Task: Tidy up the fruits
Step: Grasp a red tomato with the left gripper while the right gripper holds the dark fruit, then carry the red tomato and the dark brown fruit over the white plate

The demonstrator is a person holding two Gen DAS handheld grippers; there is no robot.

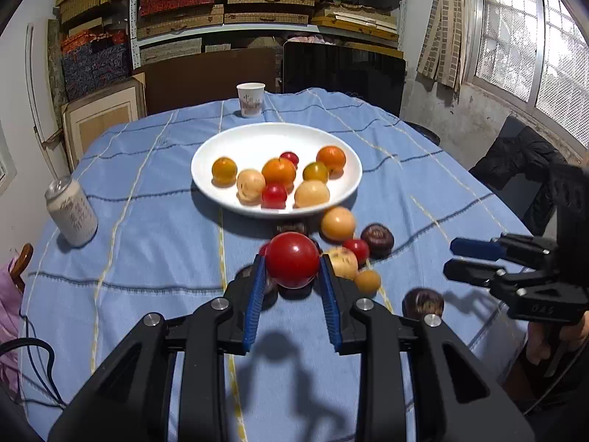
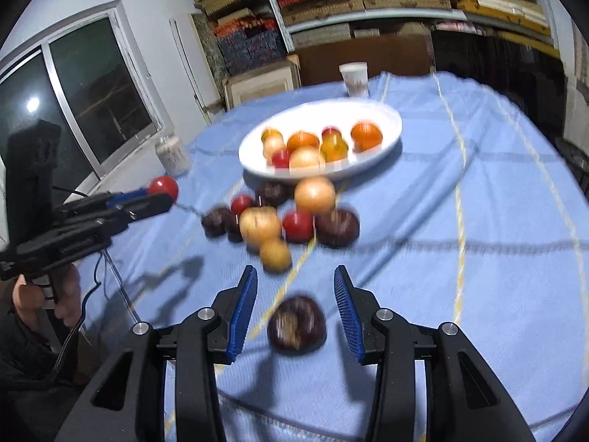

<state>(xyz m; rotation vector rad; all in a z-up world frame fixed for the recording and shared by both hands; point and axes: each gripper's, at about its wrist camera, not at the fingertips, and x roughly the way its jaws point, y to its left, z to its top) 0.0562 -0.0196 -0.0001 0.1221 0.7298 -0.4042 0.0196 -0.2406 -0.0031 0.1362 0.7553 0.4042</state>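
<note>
While print on the can [image 1: 71,211] stays unreadable, left tool [image 1: 292,269] pinches a red fruit [image 1: 292,263]; right tool [image 2: 294,294] spread.

A blue checked cloth [image 1: 154,228] covers the table. A paper cup [image 1: 250,99] stands upright at its far edge, and a pale can [image 1: 71,212] stands near the left edge. Shelves [image 1: 265,3] stacked with flat boxes fill the back wall; a barred window [image 1: 530,48] is at right.
</note>
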